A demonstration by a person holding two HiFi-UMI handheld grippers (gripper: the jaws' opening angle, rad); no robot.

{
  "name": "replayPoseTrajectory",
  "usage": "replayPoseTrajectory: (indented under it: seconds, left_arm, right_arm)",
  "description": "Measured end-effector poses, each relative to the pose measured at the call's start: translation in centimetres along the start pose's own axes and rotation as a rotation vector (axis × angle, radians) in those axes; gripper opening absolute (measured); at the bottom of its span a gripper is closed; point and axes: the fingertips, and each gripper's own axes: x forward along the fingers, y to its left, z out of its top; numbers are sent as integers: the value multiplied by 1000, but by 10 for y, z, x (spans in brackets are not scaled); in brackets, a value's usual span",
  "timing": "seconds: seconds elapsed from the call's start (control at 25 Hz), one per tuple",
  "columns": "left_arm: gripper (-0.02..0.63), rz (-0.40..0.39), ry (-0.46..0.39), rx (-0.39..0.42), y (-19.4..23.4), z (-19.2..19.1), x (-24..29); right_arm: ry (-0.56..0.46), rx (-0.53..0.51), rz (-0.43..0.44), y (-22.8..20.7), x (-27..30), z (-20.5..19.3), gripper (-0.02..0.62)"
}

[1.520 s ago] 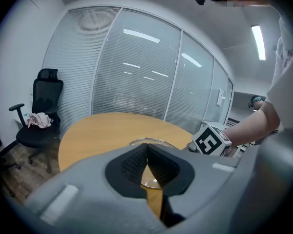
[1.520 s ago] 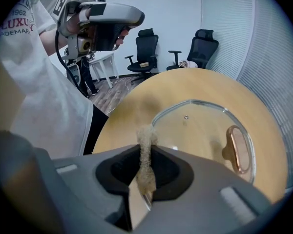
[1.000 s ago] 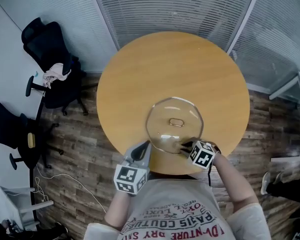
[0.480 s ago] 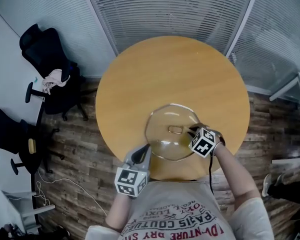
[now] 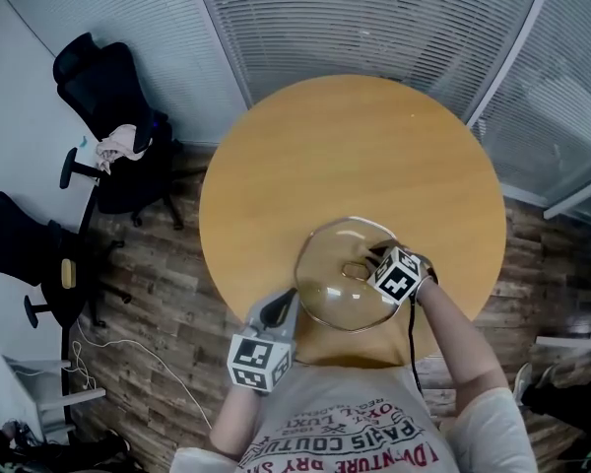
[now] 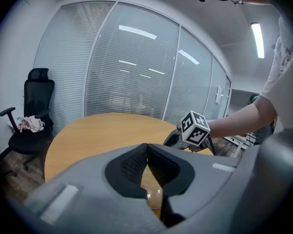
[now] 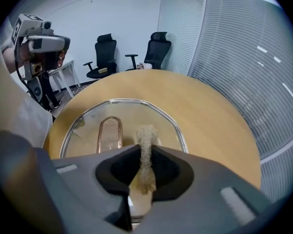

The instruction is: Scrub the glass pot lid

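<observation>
A glass pot lid (image 5: 340, 294) with a metal rim and a loop handle (image 5: 354, 268) sits near the front edge of the round wooden table (image 5: 355, 156). My left gripper (image 5: 284, 304) is shut on the lid's near-left rim; in the left gripper view its jaws (image 6: 147, 152) pinch the lid's edge (image 6: 154, 196). My right gripper (image 5: 375, 260) is shut on a beige fibrous scrub pad (image 7: 145, 143). It presses the pad on the lid (image 7: 88, 126), just right of the handle (image 7: 110, 133). The right gripper (image 6: 173, 139) also appears in the left gripper view.
Two black office chairs (image 5: 113, 126) (image 5: 20, 249) stand left of the table, one with a cloth (image 5: 118, 144) on its seat. Glass walls with blinds (image 5: 374, 18) run behind the table. A cable (image 5: 128, 358) lies on the wooden floor. The person's torso (image 5: 345, 422) fills the bottom edge.
My right gripper has carried the pad from the lid's near edge up to beside the handle. The left gripper has kept its hold on the rim.
</observation>
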Motion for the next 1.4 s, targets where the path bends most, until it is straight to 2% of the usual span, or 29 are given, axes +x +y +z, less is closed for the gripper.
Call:
replayPoseTrajectory:
  seconds: [0.12,0.36,1.0,1.4]
  left_arm:
    - [7,0,9,-3,3,-2,1]
    - [8,-15,23,-1,-4,-6,7]
    - [8,-72,8,12,-21,-3,13]
    - [7,-117,15,19,-18,-6,1]
  right_arm:
    - [2,-42,17,3,6,4,64]
    - [-1,-21,74,2,4,-3,64]
    - [57,-30,57,20,-14,-35,64]
    - [96,25,7,45,-20,-46,64]
